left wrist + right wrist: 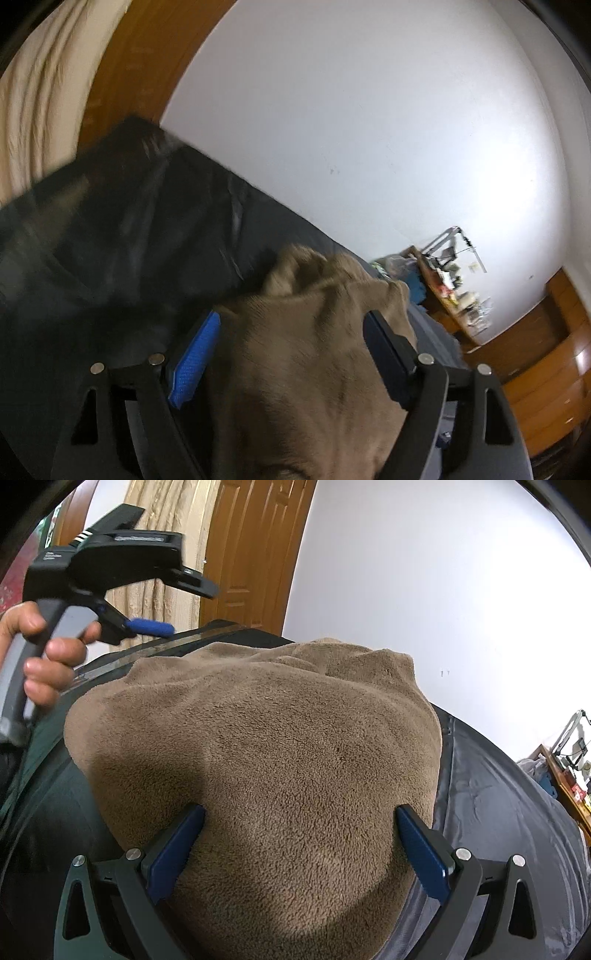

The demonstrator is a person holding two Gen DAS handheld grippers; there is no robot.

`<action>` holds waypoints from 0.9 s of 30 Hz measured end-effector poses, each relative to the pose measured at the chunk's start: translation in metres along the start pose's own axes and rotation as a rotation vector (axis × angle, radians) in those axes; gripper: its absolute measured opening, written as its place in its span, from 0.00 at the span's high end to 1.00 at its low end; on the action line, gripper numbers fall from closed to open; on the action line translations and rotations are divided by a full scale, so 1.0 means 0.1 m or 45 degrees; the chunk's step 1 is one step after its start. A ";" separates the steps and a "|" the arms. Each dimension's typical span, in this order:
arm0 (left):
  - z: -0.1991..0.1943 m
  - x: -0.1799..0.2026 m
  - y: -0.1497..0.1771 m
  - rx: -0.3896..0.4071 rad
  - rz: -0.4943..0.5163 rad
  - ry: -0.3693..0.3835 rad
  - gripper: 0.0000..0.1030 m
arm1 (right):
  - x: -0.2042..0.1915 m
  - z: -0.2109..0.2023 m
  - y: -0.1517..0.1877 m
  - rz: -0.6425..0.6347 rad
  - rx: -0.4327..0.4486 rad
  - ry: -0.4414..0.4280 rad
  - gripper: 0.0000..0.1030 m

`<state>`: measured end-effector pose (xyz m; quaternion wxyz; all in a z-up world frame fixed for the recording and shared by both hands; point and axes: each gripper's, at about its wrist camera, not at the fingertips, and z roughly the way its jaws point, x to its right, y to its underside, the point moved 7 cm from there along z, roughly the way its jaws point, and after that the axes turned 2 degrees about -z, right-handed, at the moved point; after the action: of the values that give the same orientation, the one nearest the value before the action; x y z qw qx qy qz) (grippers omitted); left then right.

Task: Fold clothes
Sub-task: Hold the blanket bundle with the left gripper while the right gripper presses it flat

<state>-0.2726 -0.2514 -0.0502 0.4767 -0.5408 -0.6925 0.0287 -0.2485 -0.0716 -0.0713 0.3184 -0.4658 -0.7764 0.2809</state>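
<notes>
A brown fleece garment (266,746) lies bunched in a thick mound on a dark sheet (498,797). My right gripper (299,812) stands open at its near edge; the fleece fills the wide gap between the blue pads (177,845), and I see no pinch in it. In the right wrist view a hand (44,657) holds my left gripper (194,609) in the air past the garment's far left corner, jaws apart and empty. In the left wrist view the left gripper (293,317) looks down over the brown fleece (306,369), which shows between its spread fingers.
The dark sheet (129,240) runs back to a white wall (443,590). A wooden door (251,554) and a beige curtain (166,565) stand at the far left. At the right edge is a cluttered wooden desk (569,775).
</notes>
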 end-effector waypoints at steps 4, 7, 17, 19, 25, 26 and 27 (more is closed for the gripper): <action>0.02 -0.22 -0.03 -0.092 -0.071 0.059 0.18 | 0.00 0.01 0.00 0.000 0.000 -0.001 0.01; 0.16 -0.30 0.05 -0.206 -0.100 0.118 0.18 | -0.01 0.01 0.00 0.001 0.001 -0.002 0.01; 0.51 -0.07 0.36 -0.439 0.012 0.192 0.18 | 0.01 0.02 -0.01 0.003 0.002 -0.006 0.01; 0.56 -0.07 0.39 -0.456 0.037 0.155 0.18 | 0.01 0.02 -0.02 0.004 0.002 -0.007 0.01; 0.59 -0.17 0.40 -0.459 0.041 0.066 0.17 | 0.01 0.03 -0.03 0.006 0.004 -0.009 0.01; 0.61 -0.19 0.40 -0.462 0.039 0.051 0.16 | 0.02 0.04 -0.03 0.006 0.004 -0.010 0.01; 0.63 -0.22 0.40 -0.465 0.041 0.036 0.15 | 0.02 0.04 -0.03 0.006 0.005 -0.010 0.01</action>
<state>-0.2882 -0.2221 -0.1200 0.3798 -0.6298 -0.6706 -0.0972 -0.2536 -0.0717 -0.0710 0.3155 -0.4661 -0.7759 0.2849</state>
